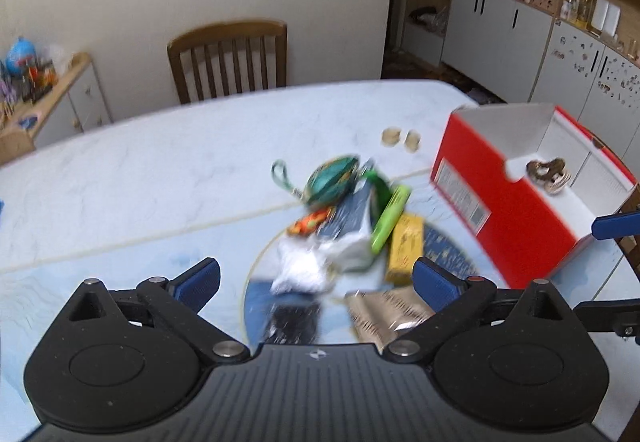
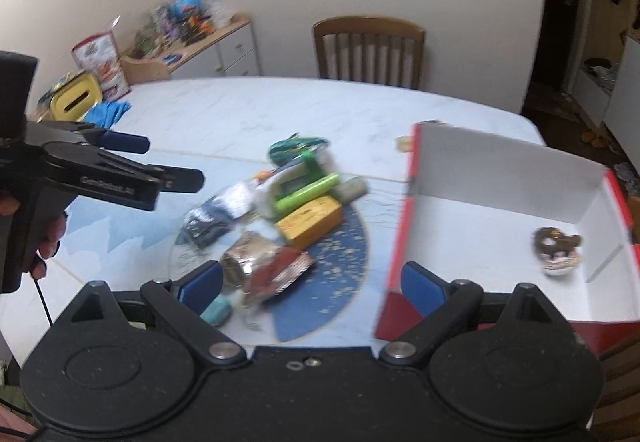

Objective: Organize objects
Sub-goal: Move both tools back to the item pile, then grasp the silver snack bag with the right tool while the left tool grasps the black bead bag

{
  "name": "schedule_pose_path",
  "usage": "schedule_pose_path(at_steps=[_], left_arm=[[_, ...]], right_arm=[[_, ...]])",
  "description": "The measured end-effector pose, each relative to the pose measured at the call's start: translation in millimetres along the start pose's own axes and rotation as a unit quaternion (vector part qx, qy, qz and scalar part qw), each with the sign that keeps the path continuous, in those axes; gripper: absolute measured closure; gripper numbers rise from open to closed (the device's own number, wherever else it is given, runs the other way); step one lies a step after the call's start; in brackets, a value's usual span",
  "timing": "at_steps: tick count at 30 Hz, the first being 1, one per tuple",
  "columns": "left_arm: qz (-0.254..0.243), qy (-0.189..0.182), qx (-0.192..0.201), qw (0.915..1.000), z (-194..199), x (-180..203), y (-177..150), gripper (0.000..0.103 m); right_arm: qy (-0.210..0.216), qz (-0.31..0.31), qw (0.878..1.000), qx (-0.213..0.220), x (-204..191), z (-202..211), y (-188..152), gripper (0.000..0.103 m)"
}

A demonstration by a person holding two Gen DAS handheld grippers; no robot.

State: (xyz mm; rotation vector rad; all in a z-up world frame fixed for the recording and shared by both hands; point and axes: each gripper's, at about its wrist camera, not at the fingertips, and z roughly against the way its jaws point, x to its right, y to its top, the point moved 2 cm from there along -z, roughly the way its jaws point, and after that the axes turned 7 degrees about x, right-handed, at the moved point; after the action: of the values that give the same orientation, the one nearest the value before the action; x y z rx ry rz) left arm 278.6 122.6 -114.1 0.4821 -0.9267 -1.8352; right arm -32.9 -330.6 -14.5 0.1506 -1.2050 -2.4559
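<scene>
1. Both grippers' fingers spread wide, empty: left gripper [image 1: 316,280], right gripper [image 2: 312,284].
2. Pile [image 2: 276,218] on table [image 1: 140,170], just beyond the tips; pick one edge item, foil packet [image 2: 268,266].
3. Box [image 2: 480,214] right of pile, nearly empty; drop there.

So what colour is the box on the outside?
Red outside, white inside; the box shows best in the left wrist view.

Left gripper [image 1: 316,282] and right gripper [image 2: 312,288] both gape wide, empty, angled downward, side by side
</scene>
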Motion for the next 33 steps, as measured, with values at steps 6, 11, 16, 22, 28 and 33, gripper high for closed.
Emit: schedule_pose_path(at_steps=[6, 11, 16, 22, 28, 33], left_arm=[[0.012, -0.002, -0.014, 0.9998, -15.5, -23.7, -21.3, 0.000], [0.008, 0.005, -0.016, 0.9998, -29.7, -31.3, -32.2, 0.000], [0.005, -0.001, -0.026, 0.9996, -45.2, -34.6, -43.5, 0.000], [-0.002, 0.001, -0.034, 0.9994, -59.7, -36.4, -50.2, 0.000], [-0.009, -0.005, -0.043, 0.9990, -71.1, -36.5, -54.1, 0.000], [-0.006, -0.022, -0.048, 0.9986, -76.3, -36.6, -57.9, 0.000]], right_arm=[[0.003, 0.035, 0.999, -0.026, -25.4, -31.9, -5.2, 0.008], [-0.007, 0.056, 0.997, -0.048, -33.4, -58.8, -9.5, 0.009], [-0.014, 0.077, 0.995, -0.066, -34.7, -83.9, -12.7, 0.009], [-0.017, 0.098, 0.991, -0.088, -36.8, -112.3, -12.7, 0.012], [-0.007, 0.127, 0.987, -0.101, -37.9, -137.9, -10.2, 0.012], [0.005, 0.130, 0.985, -0.115, -37.8, -151.2, -13.7, 0.012]])
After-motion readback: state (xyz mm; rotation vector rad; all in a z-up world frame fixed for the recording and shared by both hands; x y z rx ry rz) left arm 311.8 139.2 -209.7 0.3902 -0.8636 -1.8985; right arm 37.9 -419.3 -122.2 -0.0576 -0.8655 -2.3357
